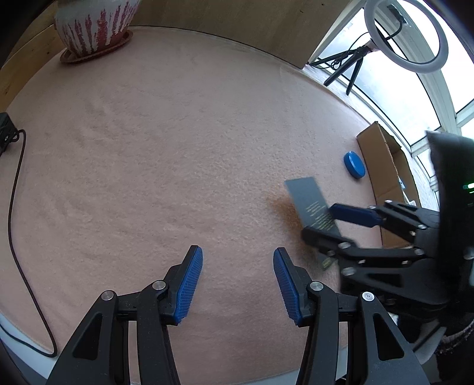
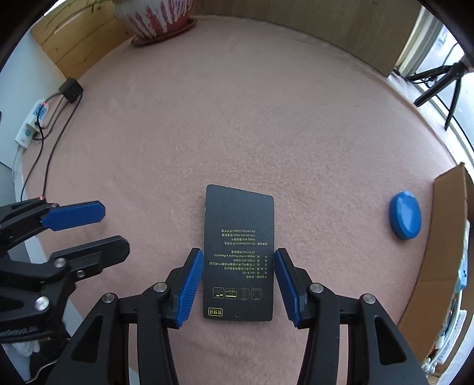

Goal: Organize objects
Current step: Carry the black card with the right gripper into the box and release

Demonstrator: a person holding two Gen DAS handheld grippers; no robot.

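Black card (image 2: pixel 238 251) with gold print lies flat on the pink-covered tabletop (image 2: pixel 237 118), toward its near edge and right of the middle. Its long axis runs straight away from the right hand-held gripper (image 2: pixel 238 284), whose blue pads stand on either side of the card's long edges. The left pad looks to be touching the card edge, the right pad just beside it; whether they actually press on it I cannot tell, and in the left wrist view the card seems to sit between the fingers, tilted up a little. The right hand is plainly the nearer one. The left hand-held gripper (image 1: pixel 238 285) hovers to the left over bare cloth, its jaws apart with nothing between them.

Further out, a blue round lid (image 2: pixel 405 215) lies near the right edge of the tabletop, just beside an open cardboard box (image 2: pixel 438 237), the likely place for the card. Nothing lies between card and box except the lid. A flowerpot (image 2: pixel 154 17) stands at the far left corner, well apart.
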